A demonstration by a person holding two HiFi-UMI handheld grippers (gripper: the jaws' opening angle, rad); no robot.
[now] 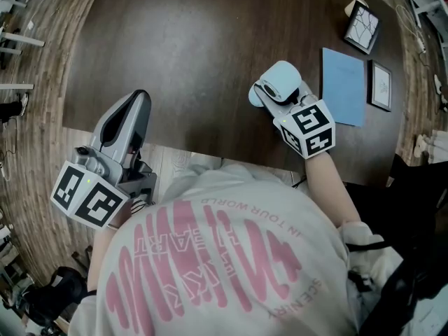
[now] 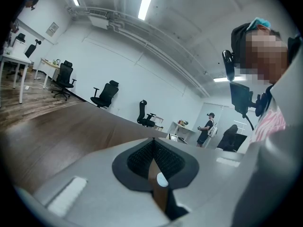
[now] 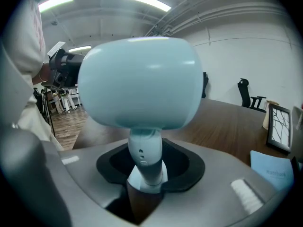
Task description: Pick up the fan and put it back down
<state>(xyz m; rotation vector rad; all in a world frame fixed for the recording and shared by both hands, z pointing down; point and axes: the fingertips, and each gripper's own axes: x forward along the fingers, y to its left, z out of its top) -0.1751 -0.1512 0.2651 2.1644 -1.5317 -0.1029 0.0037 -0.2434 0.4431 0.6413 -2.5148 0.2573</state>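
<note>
A pale blue hand fan (image 1: 278, 82) with a rounded head is over the right part of the dark brown table (image 1: 196, 47). My right gripper (image 1: 280, 102) is shut on it. In the right gripper view the fan (image 3: 142, 84) fills the middle, its slim stem clamped between the dark pads (image 3: 182, 167) of the right gripper (image 3: 144, 164). Whether the stem's foot touches the table I cannot tell. My left gripper (image 1: 140, 98) hangs at the table's near left edge, pointing across it. Seen from its own camera, the left gripper (image 2: 154, 143) is shut with nothing in it.
A blue sheet (image 1: 343, 86) lies on the table just right of the fan. Beside it are a small framed picture (image 1: 381, 86) and another frame (image 1: 362, 26) farther back. Wooden floor (image 1: 42, 117) surrounds the table. Office chairs (image 2: 105, 94) stand far beyond it.
</note>
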